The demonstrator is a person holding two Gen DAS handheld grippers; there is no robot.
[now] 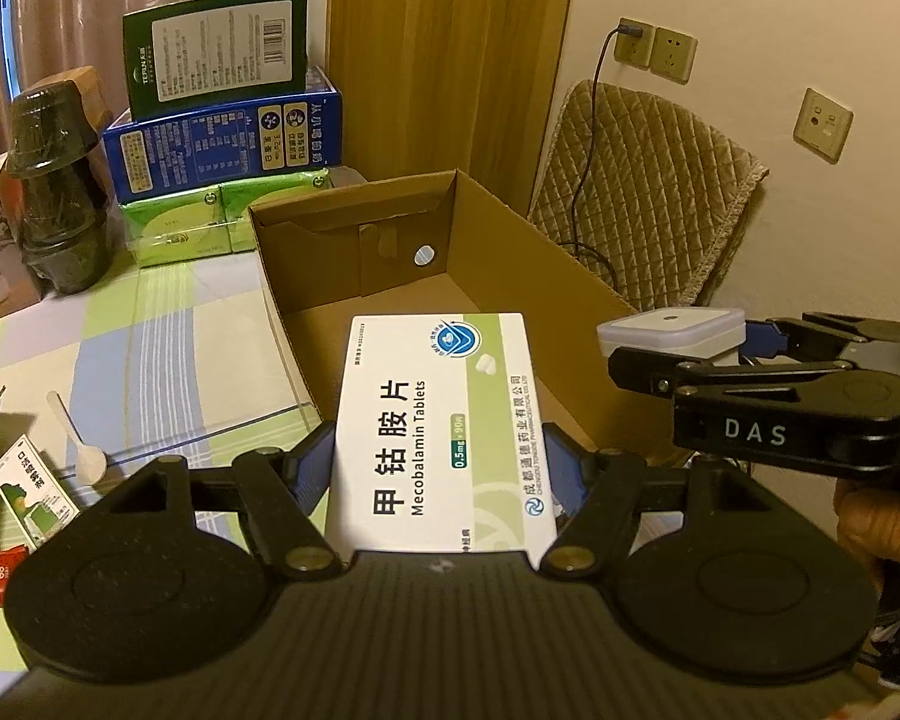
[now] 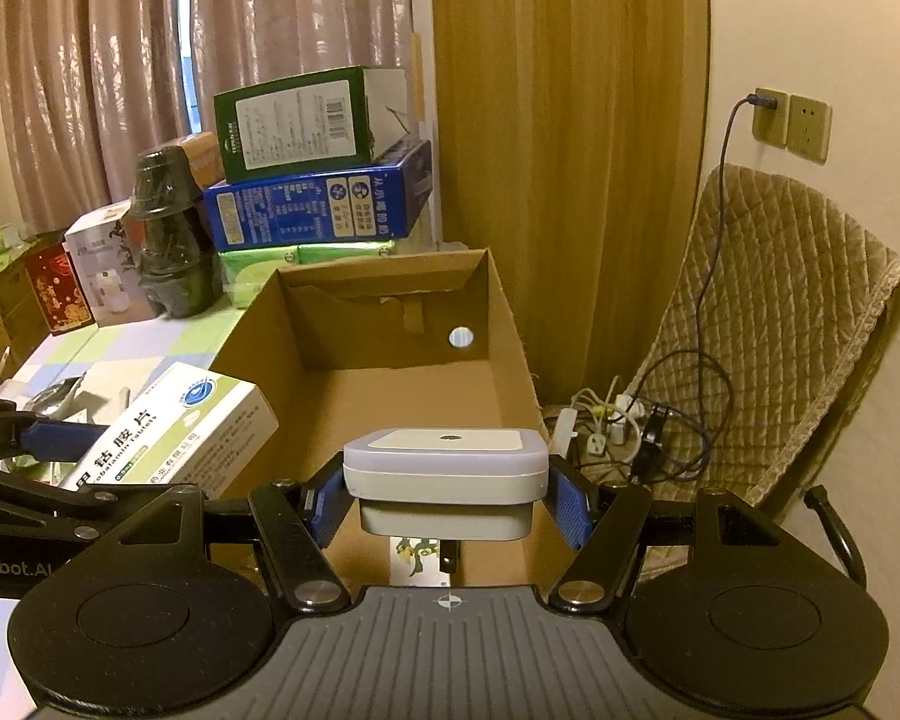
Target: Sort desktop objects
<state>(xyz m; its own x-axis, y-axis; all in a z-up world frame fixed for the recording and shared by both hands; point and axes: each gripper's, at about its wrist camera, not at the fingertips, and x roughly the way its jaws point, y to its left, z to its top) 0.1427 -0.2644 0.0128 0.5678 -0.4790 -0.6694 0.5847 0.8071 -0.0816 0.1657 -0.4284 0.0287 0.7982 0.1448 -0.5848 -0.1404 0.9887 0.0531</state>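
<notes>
Left gripper (image 1: pixel 438 468) was clamped on white-green tablet box (image 1: pixel 438 426), held over near edge of open cardboard box (image 1: pixel 450 294). Right gripper (image 2: pixel 447 495) was clamped on white square night light (image 2: pixel 447 468), also above box. Only right view showed plug prongs underneath. Box interior bare; bench (image 1: pixel 150 348) left of it cluttered.

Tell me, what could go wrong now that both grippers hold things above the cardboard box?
1. The left gripper grips the medicine box only at its near end, so it may tip or slip.
2. The right gripper carries the white plug-in device close beside it; the two may collide over the cardboard box.
</notes>
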